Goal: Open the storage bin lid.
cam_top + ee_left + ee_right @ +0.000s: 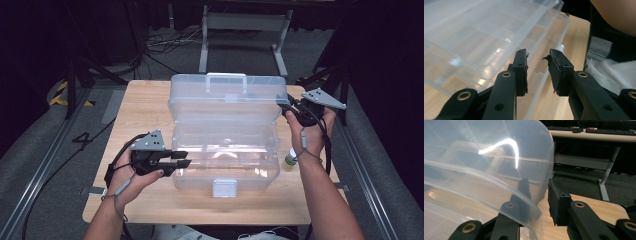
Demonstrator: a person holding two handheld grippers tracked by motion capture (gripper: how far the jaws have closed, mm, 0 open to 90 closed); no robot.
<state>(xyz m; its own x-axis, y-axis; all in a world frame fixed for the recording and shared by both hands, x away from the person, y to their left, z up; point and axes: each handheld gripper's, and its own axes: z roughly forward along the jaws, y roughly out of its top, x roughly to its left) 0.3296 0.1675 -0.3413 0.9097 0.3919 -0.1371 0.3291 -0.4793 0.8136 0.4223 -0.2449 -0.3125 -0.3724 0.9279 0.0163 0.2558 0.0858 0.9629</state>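
Observation:
A clear plastic toolbox (250,172) stands open on the wooden table (140,105), its lid (225,102) raised at the back. My left gripper (186,158) lies level at the left end of the base, tips almost at its wall. In the left gripper view its jaws (537,58) stand apart with nothing between them, the box (474,37) just ahead. My right gripper (286,107) is at the lid's right edge. In the right gripper view the lid's rim (486,157) runs between the jaws (537,185); one finger shows through the plastic, with a gap at the other pad.
A white latch (224,187) hangs on the box's front wall and a handle (226,76) sits on the lid's top. A small white and green item (290,159) lies on the table right of the box. Beyond the table's far edge stands a desk frame (245,22).

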